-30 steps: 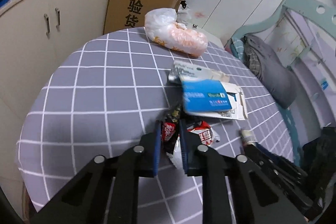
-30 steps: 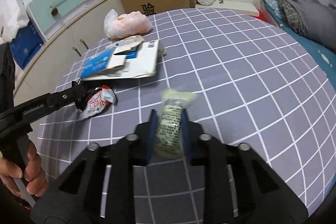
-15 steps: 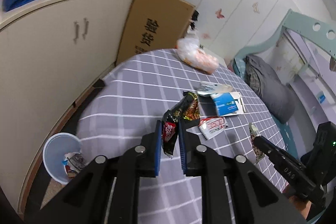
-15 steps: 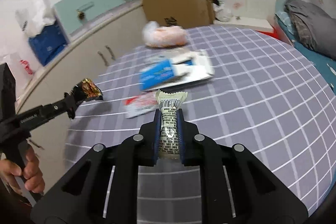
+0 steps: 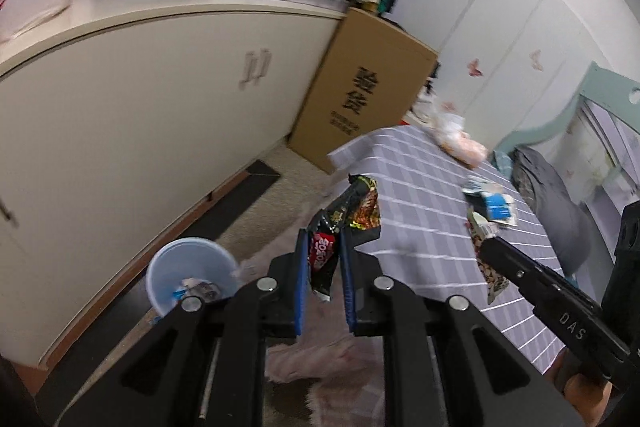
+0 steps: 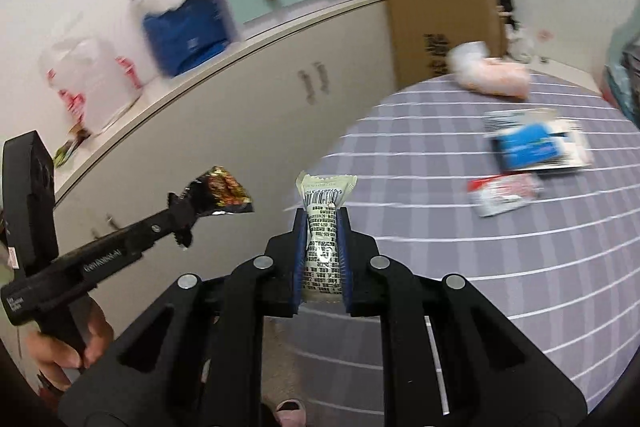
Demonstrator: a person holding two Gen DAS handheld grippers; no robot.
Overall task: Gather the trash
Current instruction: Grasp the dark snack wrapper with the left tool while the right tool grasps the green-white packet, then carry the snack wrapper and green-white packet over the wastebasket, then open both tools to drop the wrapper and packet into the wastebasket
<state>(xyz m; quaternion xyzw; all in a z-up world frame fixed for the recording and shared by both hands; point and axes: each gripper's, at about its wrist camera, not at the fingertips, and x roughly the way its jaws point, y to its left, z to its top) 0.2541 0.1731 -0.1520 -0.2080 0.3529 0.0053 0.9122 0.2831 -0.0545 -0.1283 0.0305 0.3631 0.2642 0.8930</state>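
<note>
— What do we hold?
— Our left gripper [image 5: 324, 259] clamps a crinkled black-and-red snack wrapper [image 5: 344, 223]; our right gripper [image 6: 322, 251] pinches a pale printed sachet [image 6: 325, 223].
— And beyond?
— A light-blue plastic bin [image 5: 188, 275] on the floor, then the grey checked table [image 5: 420, 195].

Cardboard box [image 5: 362, 95] reads "验货"; right gripper [image 5: 490, 247] "DAS".

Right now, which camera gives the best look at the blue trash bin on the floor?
The left wrist view: the blue trash bin sits on the floor below the left tool, its open top showing trash inside. The right wrist view doesn't show it.
</note>
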